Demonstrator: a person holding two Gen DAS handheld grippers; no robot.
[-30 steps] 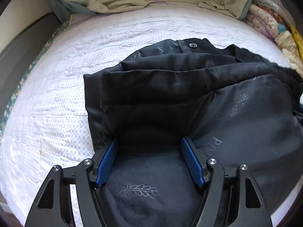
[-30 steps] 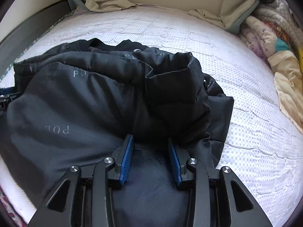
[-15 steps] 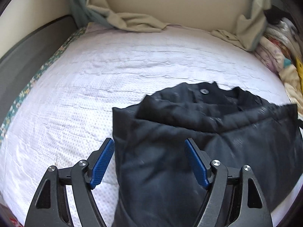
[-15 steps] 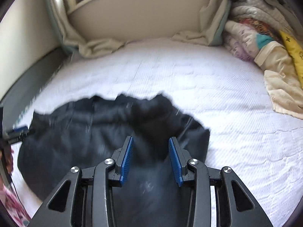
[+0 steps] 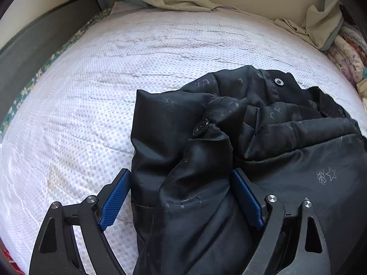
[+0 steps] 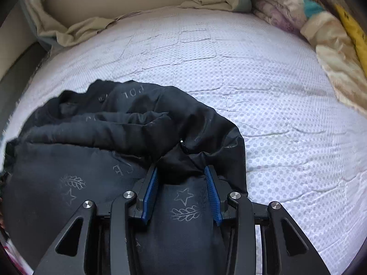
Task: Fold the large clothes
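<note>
A black padded jacket [image 5: 286, 149] with faint printed letters, leaves and stars lies bunched on the white dotted mattress [image 5: 114, 68]. My left gripper [image 5: 180, 174] straddles the jacket's left edge and its jaws are opening. The left blue pad [image 5: 114, 199] stands clear over the mattress, and the right pad lies against the cloth. In the right wrist view the jacket [image 6: 91, 137] fills the lower left. My right gripper [image 6: 181, 169] is shut on a thick fold of it near its right edge.
Crumpled beige cloth [image 5: 183, 0] lies along the wall at the far side of the mattress [image 6: 275, 114]. A pile of patterned quilts [image 6: 321, 34] lines the right side. A dark bed frame [image 5: 34, 45] runs down the left.
The left jaws have spread wider, and the jacket's left edge, flatter before, is now bunched with a button showing. Both views swung back and then down close to the jacket. The right jaws kept their cloth.
</note>
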